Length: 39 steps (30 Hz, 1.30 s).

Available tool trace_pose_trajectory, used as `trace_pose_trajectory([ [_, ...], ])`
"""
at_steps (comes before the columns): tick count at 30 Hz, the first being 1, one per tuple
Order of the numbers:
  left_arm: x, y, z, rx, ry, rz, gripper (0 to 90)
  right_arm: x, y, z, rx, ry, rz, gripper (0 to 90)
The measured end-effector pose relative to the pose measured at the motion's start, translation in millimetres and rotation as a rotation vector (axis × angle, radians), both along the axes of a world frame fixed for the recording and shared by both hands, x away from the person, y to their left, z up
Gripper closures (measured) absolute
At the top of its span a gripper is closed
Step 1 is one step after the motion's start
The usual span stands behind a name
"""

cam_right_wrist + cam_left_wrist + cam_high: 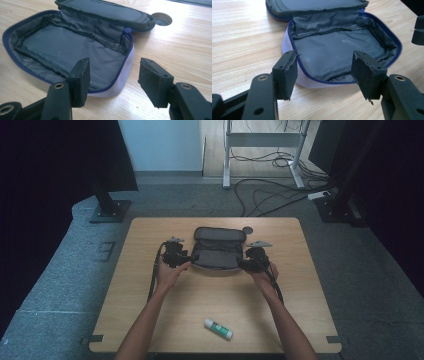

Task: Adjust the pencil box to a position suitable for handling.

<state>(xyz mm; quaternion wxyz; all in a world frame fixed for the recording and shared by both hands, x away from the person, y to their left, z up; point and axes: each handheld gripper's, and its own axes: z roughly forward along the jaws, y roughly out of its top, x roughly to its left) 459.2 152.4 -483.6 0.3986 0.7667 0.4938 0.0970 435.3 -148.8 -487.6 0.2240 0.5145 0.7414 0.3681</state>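
**Two grippers at an open case**

Nearest: one glue stick on the tabletop, well apart from the rest. Two forearms reaching forward, one gripper each. Left gripper wide, around the near edge of one open grey case, not pressing. Right gripper wide too, at the case's other end, holding nothing.
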Motion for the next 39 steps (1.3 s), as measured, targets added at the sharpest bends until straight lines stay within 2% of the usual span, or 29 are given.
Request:
trace_pose_trajectory([
  [5, 7.4, -4.2, -9.4, 0.013, 0.018, -0.003, 38.4, 7.8, 3.9, -9.6, -0.006, 0.021, -0.011, 42.8],
  [13, 19.1, -5.6, -27.3, 0.029, 0.059, 0.021, 40.1, 19.3, 1.9, -25.9, -0.016, 0.054, -0.032, 44.6],
  [21, 24.3, -7.1, -36.1, 0.041, 0.081, 0.039, 41.8, 24.0, 1.5, -34.0, -0.01, 0.077, -0.039, 46.9],
  [27, 26.9, -9.8, -40.9, 0.058, 0.092, 0.047, 44.7, 26.5, 2.0, -41.0, 0.014, 0.104, -0.027, 52.0],
  [30, 27.6, -9.2, -42.4, 0.068, 0.097, 0.047, 50.8, 27.4, 3.2, -43.2, 0.015, 0.109, -0.02, 56.7],
  [35, 28.7, -7.2, -44.4, 0.072, 0.102, 0.044, 58.7, 28.6, 6.0, -46.9, -0.027, 0.11, -0.032, 61.6],
  [39, 29.8, -5.7, -45.8, 0.077, 0.102, 0.045, 64.7, 29.1, 5.5, -48.0, -0.027, 0.108, -0.047, 67.8],
])
